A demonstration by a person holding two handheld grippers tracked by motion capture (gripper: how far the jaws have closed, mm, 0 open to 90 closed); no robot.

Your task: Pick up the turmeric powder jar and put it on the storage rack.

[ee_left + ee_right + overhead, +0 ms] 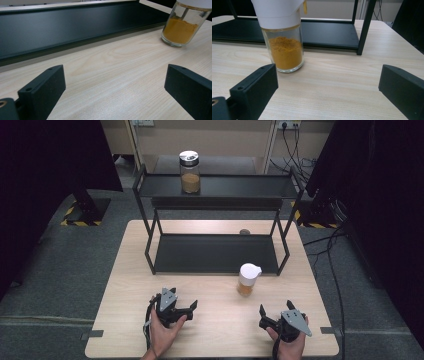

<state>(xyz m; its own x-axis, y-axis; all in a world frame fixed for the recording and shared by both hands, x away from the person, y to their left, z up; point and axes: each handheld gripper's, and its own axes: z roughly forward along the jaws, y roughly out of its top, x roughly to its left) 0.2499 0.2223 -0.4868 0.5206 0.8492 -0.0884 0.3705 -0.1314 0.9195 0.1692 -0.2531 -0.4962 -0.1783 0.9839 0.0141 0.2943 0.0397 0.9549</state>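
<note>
Reaching has not yet begun, by the look of it; both tools rest low at the near edge of the table (125, 270), and the likely work is putting the white-capped spice jar (248, 279) onto the black two-tier rack (215, 252), where a second jar (190, 171) with a silver lid already stands on the top shelf; the spice jar stands upright on the wood just in front of the rack's lower shelf, toward the right, holding orange powder; the right gripper (274, 316) lies nearest to it and faces it, so the next move probably calls for that one to advance and bracket the glass below the cap, level, before closing; its jaws are spread wide and hold nothing, the jar (284, 47) sitting ahead of the left jaw and apart from it; the left gripper (182, 307) is likewise wide open and empty, touching nothing, with the jar (183, 23) off at its far right.
</note>
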